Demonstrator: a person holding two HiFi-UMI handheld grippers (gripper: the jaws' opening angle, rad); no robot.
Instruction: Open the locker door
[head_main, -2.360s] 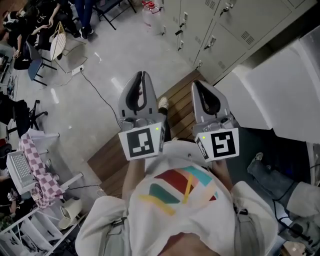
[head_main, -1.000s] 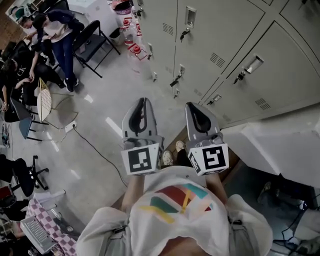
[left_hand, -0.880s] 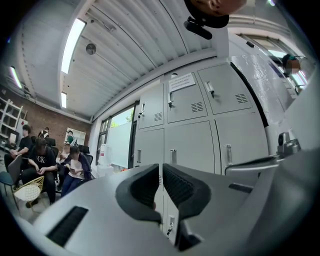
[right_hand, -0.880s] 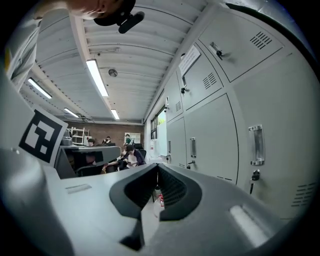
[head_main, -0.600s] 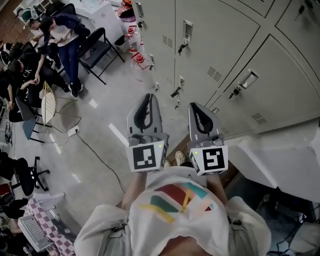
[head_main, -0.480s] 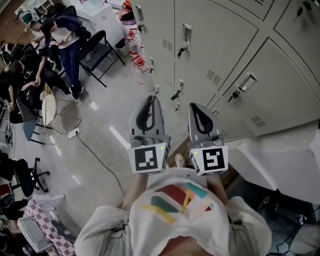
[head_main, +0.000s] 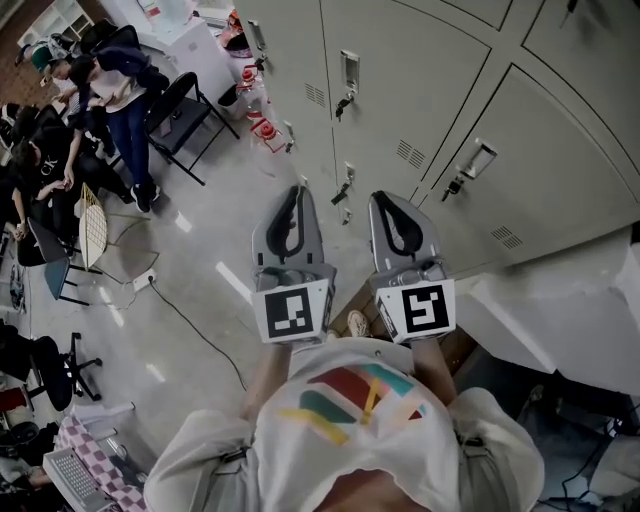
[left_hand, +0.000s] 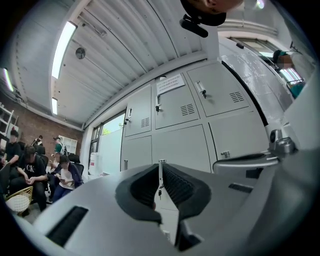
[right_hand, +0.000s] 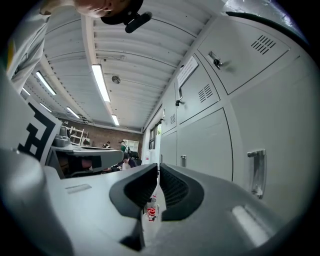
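Grey lockers (head_main: 560, 90) line the wall ahead, with people (head_main: 110, 90) seated on chairs across the pale floor (head_main: 190, 300) to the left. Both tongs are held side by side, pointing level at the wall: the left gripper (head_main: 290, 193) has its jaws all but together, the right gripper (head_main: 386, 198) has them closed, and neither holds or touches anything. A closed locker door (head_main: 400, 90) with its handle (head_main: 347, 72) stands just ahead of the tips, apart from them.

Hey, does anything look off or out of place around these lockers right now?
Nothing looks damaged or askew. The grey metal locker doors in view are all shut, with keys hanging in several locks. The only loose thing is a thin black cable trailing across the pale floor at the left, away from the lockers.
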